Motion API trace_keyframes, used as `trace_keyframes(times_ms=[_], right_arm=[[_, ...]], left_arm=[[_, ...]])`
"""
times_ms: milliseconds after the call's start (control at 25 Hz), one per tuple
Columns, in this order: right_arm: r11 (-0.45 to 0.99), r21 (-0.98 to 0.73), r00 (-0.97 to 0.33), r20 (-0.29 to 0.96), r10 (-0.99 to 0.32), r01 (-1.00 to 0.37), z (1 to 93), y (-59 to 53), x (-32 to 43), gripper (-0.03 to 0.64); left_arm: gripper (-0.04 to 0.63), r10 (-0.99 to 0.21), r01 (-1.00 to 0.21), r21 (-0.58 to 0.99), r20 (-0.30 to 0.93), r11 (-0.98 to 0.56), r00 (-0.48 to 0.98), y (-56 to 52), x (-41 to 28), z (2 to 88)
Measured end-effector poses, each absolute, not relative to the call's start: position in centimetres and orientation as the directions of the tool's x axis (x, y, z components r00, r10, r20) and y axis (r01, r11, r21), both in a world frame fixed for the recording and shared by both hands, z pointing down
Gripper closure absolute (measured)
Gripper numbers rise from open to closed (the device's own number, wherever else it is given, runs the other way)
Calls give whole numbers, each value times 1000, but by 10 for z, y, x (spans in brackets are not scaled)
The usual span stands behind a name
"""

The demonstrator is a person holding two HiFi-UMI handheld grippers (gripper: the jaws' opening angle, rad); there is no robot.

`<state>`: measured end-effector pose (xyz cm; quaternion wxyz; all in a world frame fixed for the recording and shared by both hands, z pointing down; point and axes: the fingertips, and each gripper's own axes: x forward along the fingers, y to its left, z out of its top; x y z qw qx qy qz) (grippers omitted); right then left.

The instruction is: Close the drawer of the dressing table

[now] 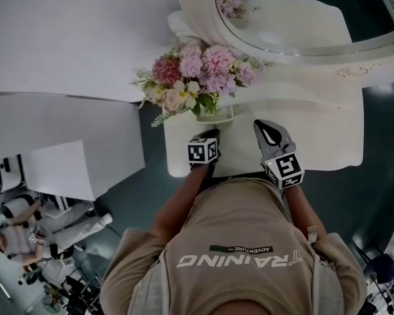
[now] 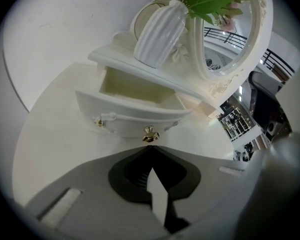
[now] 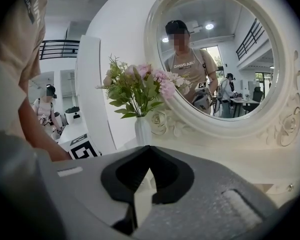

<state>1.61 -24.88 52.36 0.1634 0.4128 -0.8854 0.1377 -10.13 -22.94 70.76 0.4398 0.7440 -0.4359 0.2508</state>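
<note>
1. Left gripper [image 2: 151, 149]: jaws together, tips meeting, nothing held; pointed forward.
2. Right gripper [image 3: 149, 149]: jaws together, nothing held; level with the left, apart from it.
3. Left forearm [image 1: 182, 199], right forearm [image 1: 302, 207]: bare, both extended forward.

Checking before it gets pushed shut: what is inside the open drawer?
The drawer shows pale, bare inner walls, and no item in the part that is visible. Its front panel hides the near floor, and the shelf above covers the back.
</note>
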Motion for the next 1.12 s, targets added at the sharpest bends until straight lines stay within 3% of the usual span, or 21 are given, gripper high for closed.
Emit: trace_keyframes(times_ms=[1120], right_arm=[[645, -127, -634, 400, -662, -753, 530, -255, 21, 614]], left_arm=[[577, -478, -903, 360, 766, -236, 430, -248, -109, 700]])
